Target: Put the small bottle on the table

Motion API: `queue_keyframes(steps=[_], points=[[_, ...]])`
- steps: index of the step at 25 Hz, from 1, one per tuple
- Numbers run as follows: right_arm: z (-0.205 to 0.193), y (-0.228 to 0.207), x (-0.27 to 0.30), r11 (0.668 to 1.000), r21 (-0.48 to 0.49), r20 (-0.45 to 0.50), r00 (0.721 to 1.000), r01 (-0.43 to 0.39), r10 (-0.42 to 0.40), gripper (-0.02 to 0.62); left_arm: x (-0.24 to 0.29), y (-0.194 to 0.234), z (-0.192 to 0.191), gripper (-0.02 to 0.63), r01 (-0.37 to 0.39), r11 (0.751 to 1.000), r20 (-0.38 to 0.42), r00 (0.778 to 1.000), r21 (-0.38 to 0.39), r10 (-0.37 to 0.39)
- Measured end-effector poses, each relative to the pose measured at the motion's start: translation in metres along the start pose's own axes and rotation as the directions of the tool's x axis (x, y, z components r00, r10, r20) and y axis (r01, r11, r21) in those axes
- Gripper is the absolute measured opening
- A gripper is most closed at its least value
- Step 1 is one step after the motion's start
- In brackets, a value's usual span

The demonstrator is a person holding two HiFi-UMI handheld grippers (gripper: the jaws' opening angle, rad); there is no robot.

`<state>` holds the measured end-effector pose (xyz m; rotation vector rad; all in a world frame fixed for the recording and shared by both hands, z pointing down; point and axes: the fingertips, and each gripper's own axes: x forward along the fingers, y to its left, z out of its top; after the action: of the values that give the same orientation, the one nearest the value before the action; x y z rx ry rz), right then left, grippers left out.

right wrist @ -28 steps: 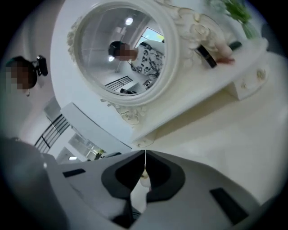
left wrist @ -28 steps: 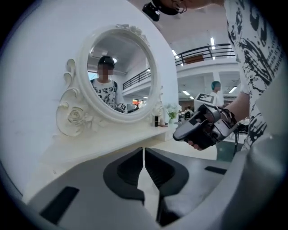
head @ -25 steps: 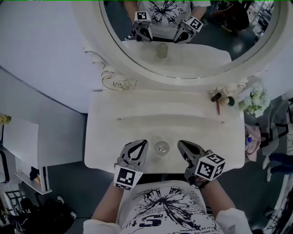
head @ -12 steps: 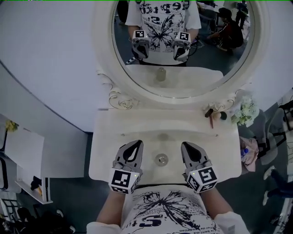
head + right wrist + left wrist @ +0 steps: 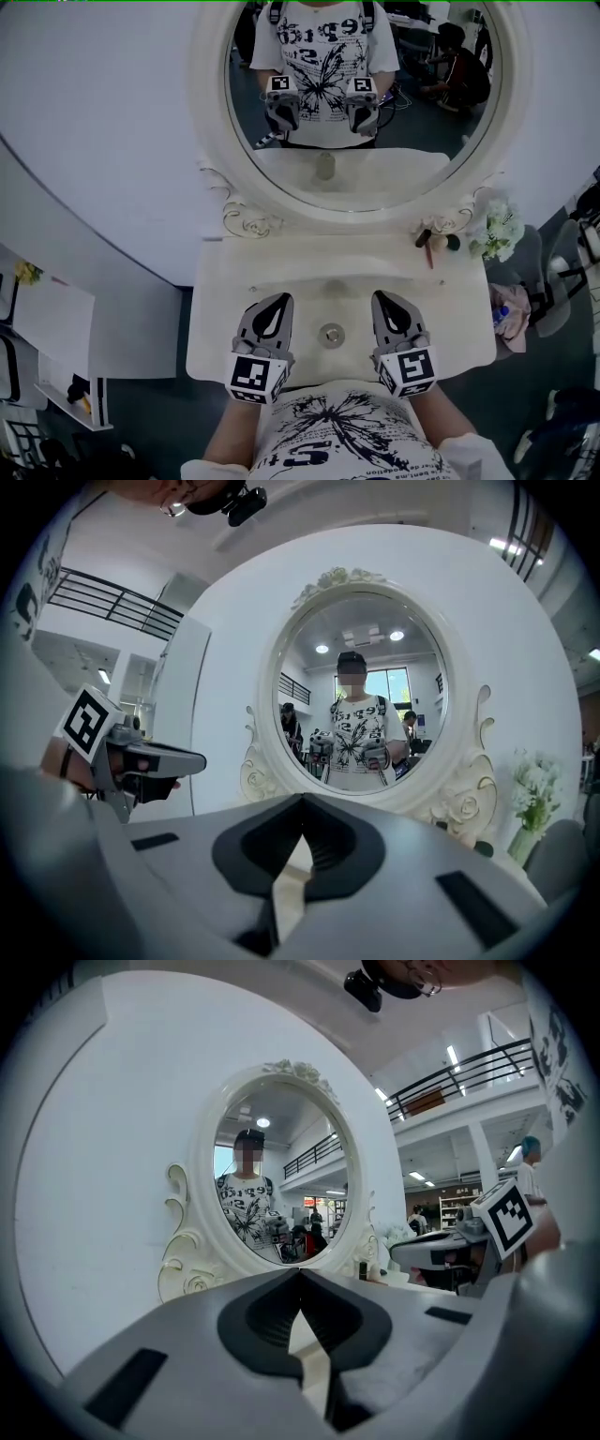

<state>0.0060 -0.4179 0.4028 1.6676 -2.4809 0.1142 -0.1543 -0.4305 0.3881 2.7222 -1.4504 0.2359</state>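
Only in the head view is the small pale round-topped bottle (image 5: 330, 335) shown, on the cream table (image 5: 450, 319), flanked by the closed, empty left gripper (image 5: 281, 299) and right gripper (image 5: 382, 297); elsewhere an oval white-framed mirror (image 5: 356, 211) is seen

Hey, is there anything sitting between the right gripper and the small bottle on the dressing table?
Nothing visible. The small bottle stands on bare table just to the left of the right gripper, whose jaws are shut and empty. The left gripper is on the bottle's far side, out of the path.
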Motion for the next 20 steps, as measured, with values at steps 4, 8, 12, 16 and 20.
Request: queue_keyframes(steps=[4, 8, 12, 16, 20], points=[[0.000, 0.000, 0.001, 1.000, -0.009, -0.003, 1.000, 0.002, -0.002, 0.017, 0.003, -0.005, 0.001, 0.018, 0.021, 1.000, 0.002, 1.000, 0.004, -0.021], [0.003, 0.005, -0.001, 1.000, -0.030, 0.003, 1.000, 0.001, -0.001, 0.016, 0.001, -0.007, 0.002, 0.018, 0.033, 0.999, 0.003, 0.999, 0.003, -0.033], [0.002, 0.007, -0.001, 0.999, -0.038, -0.008, 1.000, -0.002, 0.002, 0.017, 0.003, -0.007, 0.000, 0.018, 0.034, 0.999, -0.006, 0.999, -0.003, -0.034], [-0.002, 0.009, 0.000, 0.999, -0.035, -0.019, 1.000, -0.007, 0.006, 0.017, 0.005, -0.007, -0.001, 0.018, 0.032, 0.999, -0.010, 0.999, -0.016, -0.032], [-0.004, 0.012, -0.001, 0.999, -0.038, -0.021, 1.000, -0.003, 0.002, 0.017, 0.002, -0.006, -0.002, 0.018, 0.033, 0.999, -0.011, 0.999, -0.016, -0.033]])
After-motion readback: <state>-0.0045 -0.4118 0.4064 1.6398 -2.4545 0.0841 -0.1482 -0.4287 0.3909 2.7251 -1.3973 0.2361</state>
